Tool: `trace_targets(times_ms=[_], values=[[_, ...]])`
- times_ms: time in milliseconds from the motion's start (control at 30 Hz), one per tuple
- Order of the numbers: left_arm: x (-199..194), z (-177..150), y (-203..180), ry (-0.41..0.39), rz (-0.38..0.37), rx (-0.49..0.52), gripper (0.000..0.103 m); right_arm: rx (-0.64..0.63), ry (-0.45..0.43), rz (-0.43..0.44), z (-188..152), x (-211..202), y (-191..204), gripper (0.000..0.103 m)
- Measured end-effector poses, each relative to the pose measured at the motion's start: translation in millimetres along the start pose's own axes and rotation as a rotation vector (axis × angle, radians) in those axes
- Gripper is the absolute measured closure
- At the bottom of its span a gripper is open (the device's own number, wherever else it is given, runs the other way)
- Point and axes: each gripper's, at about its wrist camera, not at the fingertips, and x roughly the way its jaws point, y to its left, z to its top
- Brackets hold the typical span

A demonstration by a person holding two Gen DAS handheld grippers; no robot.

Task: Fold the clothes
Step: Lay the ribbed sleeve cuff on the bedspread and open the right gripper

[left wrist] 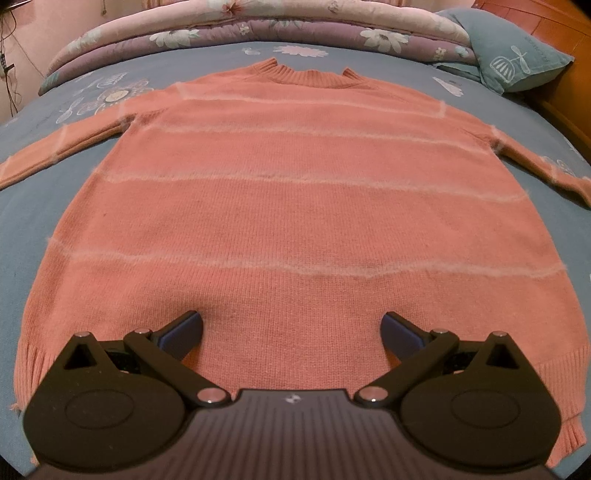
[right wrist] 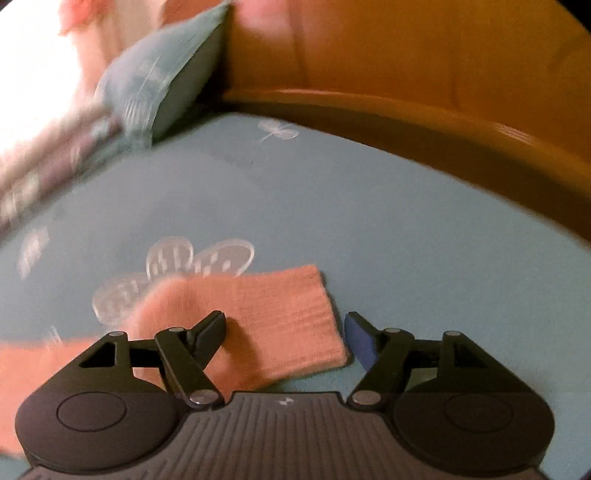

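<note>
A salmon-pink knitted sweater (left wrist: 288,192) with thin pale stripes lies flat on the blue bed sheet (left wrist: 33,192), collar at the far end, both sleeves spread sideways. My left gripper (left wrist: 293,328) is open and empty, hovering over the sweater's hem near its middle. In the right wrist view, the ribbed cuff of the right sleeve (right wrist: 280,314) lies on the sheet. My right gripper (right wrist: 284,332) is open, its jaws on either side of the cuff end, just above it. That view is motion-blurred.
A folded floral quilt (left wrist: 258,26) lies along the far side of the bed. A blue pillow (left wrist: 517,55) (right wrist: 162,88) leans at the far right corner. The wooden bed frame (right wrist: 443,122) runs along the right edge.
</note>
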Motion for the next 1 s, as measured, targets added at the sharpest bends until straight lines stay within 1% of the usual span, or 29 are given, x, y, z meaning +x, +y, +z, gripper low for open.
trace_targets(times_ms=[33, 67, 100, 167, 200, 233, 300, 333, 367, 400, 433, 500, 567, 600, 667, 700, 733, 767, 800, 867, 933, 1000], values=[[0.3, 0.0, -0.1, -0.001, 0.001, 0.001, 0.001, -0.049, -0.003, -0.02, -2.5, -1.3, 7.5, 0.032], [0.3, -0.1, 0.0, -0.002, 0.001, 0.0, 0.001, -0.097, -0.005, -0.041, -5.1, -2.6, 15.1, 0.038], [0.4, -0.1, 0.1, -0.002, 0.001, 0.0, 0.001, -0.144, -0.008, -0.058, -7.4, -3.9, 22.3, 0.051], [0.0, -0.2, 0.6, -0.002, -0.003, 0.002, 0.001, -0.187, 0.001, -0.026, -5.6, -7.3, 26.9, 0.067], [-0.2, -0.2, 0.8, -0.002, -0.005, 0.003, 0.001, -0.207, 0.014, -0.027, -3.5, -8.9, 28.2, 0.069], [-0.4, -0.2, 1.1, -0.002, -0.007, 0.003, 0.001, -0.225, 0.026, -0.029, -1.5, -10.5, 29.2, 0.07], [-2.1, 1.5, 4.1, 0.003, -0.021, -0.007, 0.001, -0.235, 0.05, -0.039, 2.6, -15.8, 25.7, 0.069], [-5.4, 5.1, 7.1, -0.009, -0.05, -0.03, 0.002, -0.216, 0.068, -0.04, 7.4, -16.1, 18.8, 0.067], [-8.8, 8.7, 10.2, -0.02, -0.079, -0.054, 0.002, -0.197, 0.082, -0.037, 9.0, -14.4, 12.6, 0.063], [-12.2, 12.3, 13.3, -0.032, -0.108, -0.077, 0.002, -0.181, 0.085, -0.05, 9.2, -15.5, 9.4, 0.056], [-15.6, 16.0, 16.4, -0.044, -0.137, -0.101, 0.002, -0.166, 0.087, -0.061, 9.2, -16.6, 6.6, 0.054], [-22.0, 30.1, 14.1, -0.068, -0.185, -0.104, 0.002, -0.17, 0.073, -0.068, 7.5, -19.1, 9.4, 0.052], [-27.7, 47.1, 2.9, -0.104, -0.222, -0.065, 0.002, -0.159, 0.052, -0.072, 8.8, -23.0, 14.2, 0.05], [-30.1, 55.8, -4.1, -0.123, -0.24, -0.037, 0.002, -0.156, 0.041, -0.069, 10.0, -24.6, 16.7, 0.045], [-30.2, 70.4, -21.3, -0.152, -0.264, 0.021, 0.002, -0.147, -0.004, -0.058, 15.2, -33.3, 23.0, 0.043], [-27.6, 76.4, -30.6, -0.15, -0.28, 0.049, 0.001, -0.143, -0.027, -0.052, 17.7, -37.8, 26.2, 0.04], [-23.7, 80.8, -39.0, -0.142, -0.299, 0.073, 0.001, -0.144, -0.051, -0.039, 19.3, -43.1, 29.7, 0.04], [-17.4, 83.1, -46.8, -0.129, -0.323, 0.092, 0.001, -0.141, -0.084, -0.011, 21.7, -48.4, 32.4, 0.04], [-11.1, 85.3, -54.5, -0.116, -0.348, 0.111, 0.001, -0.138, -0.122, 0.039, 21.7, -56.6, 35.4, 0.04], [3.5, 85.1, -65.9, -0.082, -0.377, 0.145, 0.001, -0.134, -0.172, 0.16, 18.9, -70.3, 42.4, 0.038], [16.2, 82.4, -69.4, -0.062, -0.378, 0.17, 0.001, -0.13, -0.215, 0.291, 16.0, -82.2, 51.0, 0.034], [20.4, 81.7, -63.4, -0.06, -0.378, 0.212, 0.001, -0.134, -0.233, 0.397, 11.2, -88.1, 65.6, 0.033]])
